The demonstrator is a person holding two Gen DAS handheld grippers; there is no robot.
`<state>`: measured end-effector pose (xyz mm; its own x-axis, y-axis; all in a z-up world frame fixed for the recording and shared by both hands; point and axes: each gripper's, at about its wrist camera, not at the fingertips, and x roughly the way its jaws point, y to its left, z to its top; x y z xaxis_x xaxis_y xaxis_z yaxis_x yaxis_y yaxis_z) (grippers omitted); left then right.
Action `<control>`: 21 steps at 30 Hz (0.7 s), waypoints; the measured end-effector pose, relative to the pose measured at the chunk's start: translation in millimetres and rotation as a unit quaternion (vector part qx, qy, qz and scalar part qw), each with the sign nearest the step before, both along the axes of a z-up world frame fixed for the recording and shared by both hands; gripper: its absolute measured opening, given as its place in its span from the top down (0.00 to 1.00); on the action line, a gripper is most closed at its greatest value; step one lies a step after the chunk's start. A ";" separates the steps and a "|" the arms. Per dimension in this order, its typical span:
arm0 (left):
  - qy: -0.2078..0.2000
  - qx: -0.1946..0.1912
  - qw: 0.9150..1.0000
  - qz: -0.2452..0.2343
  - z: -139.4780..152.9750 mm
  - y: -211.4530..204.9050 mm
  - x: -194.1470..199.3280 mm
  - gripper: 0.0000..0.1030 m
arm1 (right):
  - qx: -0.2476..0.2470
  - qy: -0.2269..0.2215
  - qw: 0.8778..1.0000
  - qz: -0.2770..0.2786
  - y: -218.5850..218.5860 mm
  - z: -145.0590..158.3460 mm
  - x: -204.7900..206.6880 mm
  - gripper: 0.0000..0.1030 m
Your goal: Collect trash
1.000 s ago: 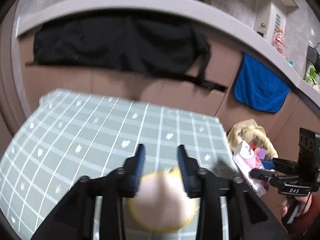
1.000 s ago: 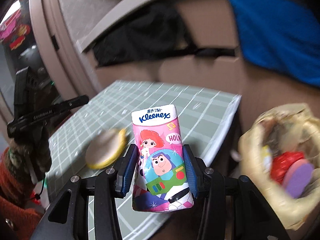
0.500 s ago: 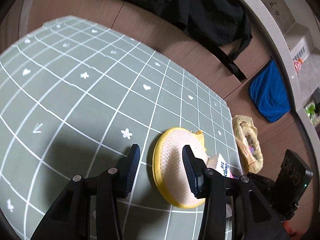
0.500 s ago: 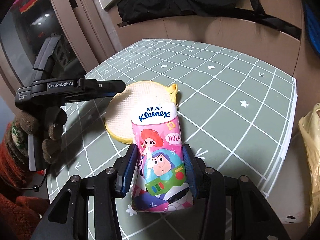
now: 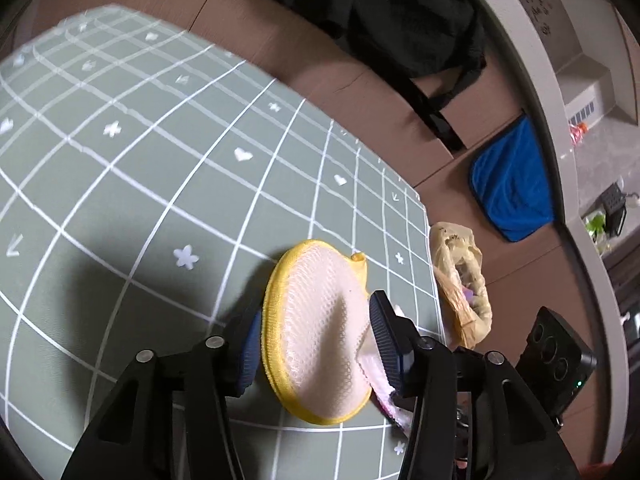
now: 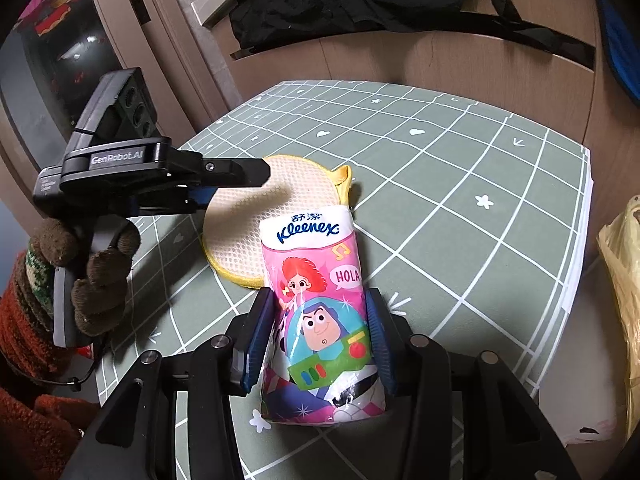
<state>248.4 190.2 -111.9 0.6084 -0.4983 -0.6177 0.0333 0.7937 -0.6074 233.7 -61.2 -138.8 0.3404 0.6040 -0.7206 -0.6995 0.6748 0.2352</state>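
Gripping the pink Kleenex tissue pack printed "HOLA", your right gripper sits at lower centre over the green grid mat. Your left gripper, marked "GenRobot.AI", straddles the yellow-rimmed round pad at lower centre, jaws spread, left blue finger touching its rim.

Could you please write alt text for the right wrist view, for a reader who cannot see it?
The right gripper clamps a pink Kleenex tissue pack upright over a green grid-patterned mat. Just behind the pack lies a round yellow-edged mesh pad, with the left gripper reaching over it from the left, and a yellow plastic bag at the right edge.
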 end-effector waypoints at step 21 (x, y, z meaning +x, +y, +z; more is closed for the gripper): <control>-0.217 0.234 0.946 0.065 114.4 -114.5 -43.2 0.86 | 0.060 -0.081 0.992 -0.075 -83.7 70.4 6.9 0.59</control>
